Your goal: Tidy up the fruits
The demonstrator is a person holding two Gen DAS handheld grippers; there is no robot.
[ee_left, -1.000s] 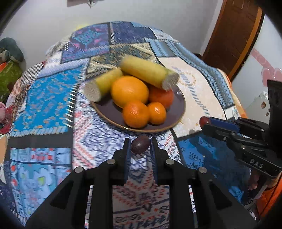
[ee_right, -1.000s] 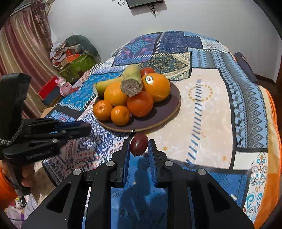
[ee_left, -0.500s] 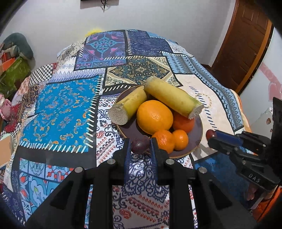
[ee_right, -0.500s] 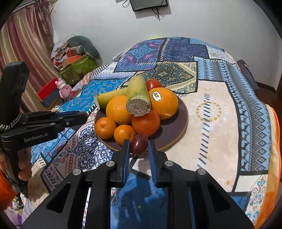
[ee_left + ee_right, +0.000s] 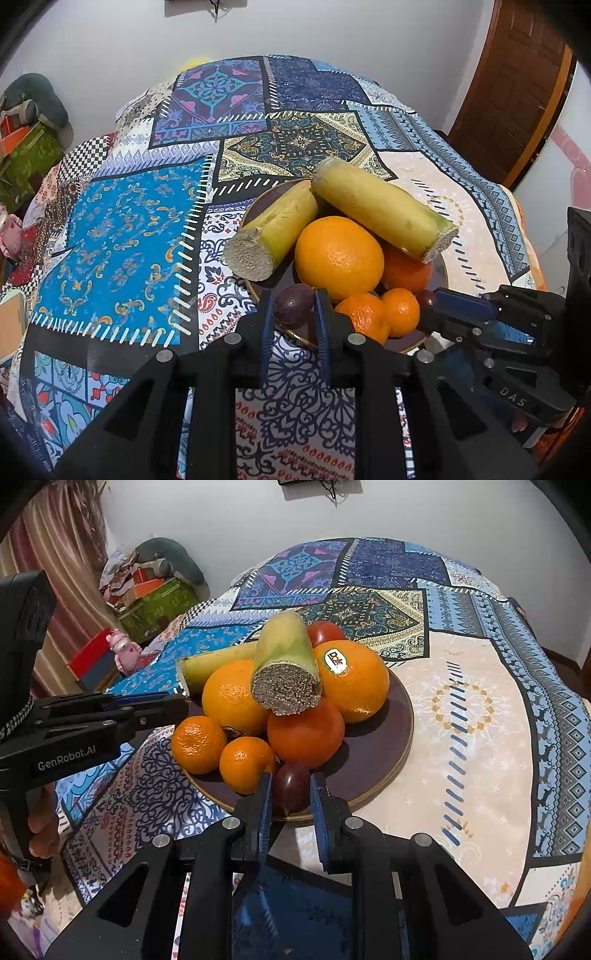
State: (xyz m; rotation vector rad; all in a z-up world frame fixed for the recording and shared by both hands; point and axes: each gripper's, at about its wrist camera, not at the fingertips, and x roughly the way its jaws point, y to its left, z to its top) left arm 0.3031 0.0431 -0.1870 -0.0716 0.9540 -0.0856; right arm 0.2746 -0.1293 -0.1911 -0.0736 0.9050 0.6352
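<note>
A dark round plate (image 5: 384, 731) on the patterned cloth holds two yellow-green cane pieces (image 5: 380, 210), big oranges (image 5: 338, 254), small mandarins (image 5: 199, 744) and a tomato (image 5: 325, 633). My left gripper (image 5: 293, 302) is shut on a dark purple passion fruit (image 5: 293, 304) over the plate's near left rim. My right gripper (image 5: 291, 781) is shut on a dark red plum (image 5: 291, 782) over the plate's near edge, beside a mandarin (image 5: 245, 764). Each gripper shows in the other's view: the right one (image 5: 439, 302) and the left one (image 5: 147, 709).
The plate (image 5: 255, 210) sits mid-table on a patchwork tablecloth (image 5: 122, 236). Boxes and a pink toy (image 5: 122, 651) lie on the floor at the left. A wooden door (image 5: 517, 92) stands at the right behind the table.
Both grippers have moved forward with their fruits, from in front of the plate to over its near rim. The plate now looks larger and closer in both views.
</note>
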